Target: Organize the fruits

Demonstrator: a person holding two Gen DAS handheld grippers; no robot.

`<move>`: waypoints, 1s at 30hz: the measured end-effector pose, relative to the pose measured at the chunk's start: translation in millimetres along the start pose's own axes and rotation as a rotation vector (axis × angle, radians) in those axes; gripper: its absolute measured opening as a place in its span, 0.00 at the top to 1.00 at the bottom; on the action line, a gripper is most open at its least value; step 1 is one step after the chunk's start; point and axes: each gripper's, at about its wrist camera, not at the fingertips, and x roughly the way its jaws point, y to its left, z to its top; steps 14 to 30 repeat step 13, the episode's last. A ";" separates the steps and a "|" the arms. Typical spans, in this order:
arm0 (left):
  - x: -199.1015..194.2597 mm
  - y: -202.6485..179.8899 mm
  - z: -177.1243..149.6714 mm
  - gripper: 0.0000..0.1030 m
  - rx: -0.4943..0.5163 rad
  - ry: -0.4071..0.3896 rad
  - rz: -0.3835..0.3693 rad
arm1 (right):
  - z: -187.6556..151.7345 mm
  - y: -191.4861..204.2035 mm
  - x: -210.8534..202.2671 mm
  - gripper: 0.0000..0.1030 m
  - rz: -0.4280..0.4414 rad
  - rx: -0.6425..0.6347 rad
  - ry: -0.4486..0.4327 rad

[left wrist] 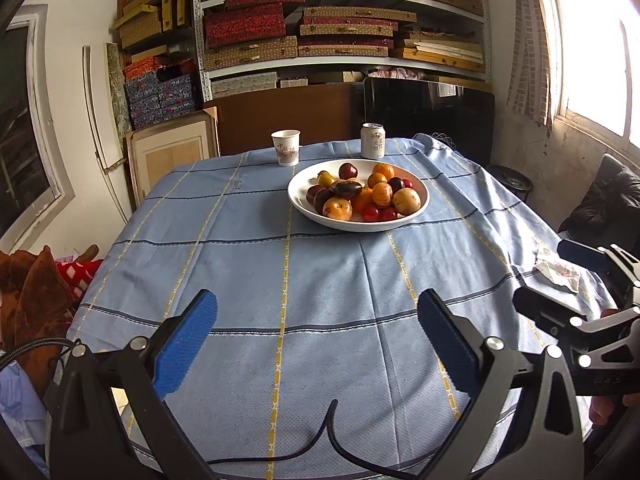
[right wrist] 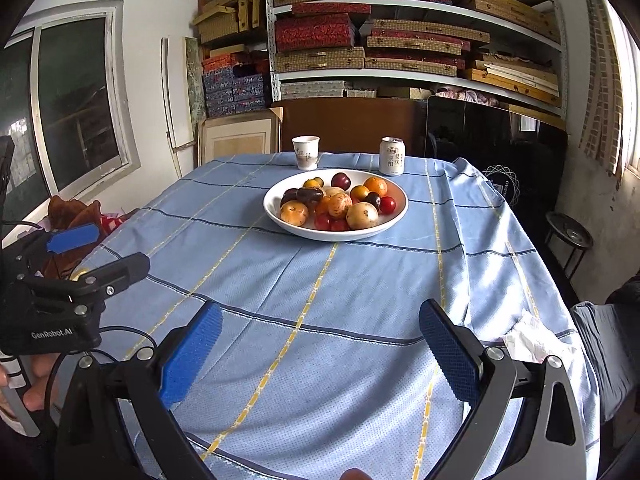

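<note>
- Already, in the left wrist view, the fruits (left wrist: pixel 358 196) all lie heaped together in the white bowl (left wrist: pixel 420 206), which stands far across the blue tablecloth (left wrist: pixel 280 280); none lies loose on the cloth. A paper cup (left wrist: pixel 286 147) and a can (left wrist: pixel 372 141) stand just behind the bowl.
- That fits either a finished gathering or a pile waiting to be sorted; I cannot tell which.
- The left gripper (left wrist: pixel 318 344) hovers low over the near edge of the table, jaws spread wide and empty, well apart from the bowl.
- Likewise, in the right wrist view, the right gripper (right wrist: pixel 320 350) hangs over the near cloth, its blue pads (right wrist: pixel 192 356) wide apart and holding nothing, pointed towards the bowl.
- A crumpled tissue (right wrist: pixel 528 340) lies near the right edge.
</note>
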 end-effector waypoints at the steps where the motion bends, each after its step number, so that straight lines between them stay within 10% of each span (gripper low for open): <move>1: 0.6 0.3 0.0 0.05 -0.002 0.003 -0.012 | -0.6 -0.3 0.8 0.03 -0.001 0.002 0.004; 30: 4.7 2.9 -0.7 0.05 -0.026 0.019 -0.013 | -0.8 0.2 1.9 0.03 -0.001 -0.003 0.011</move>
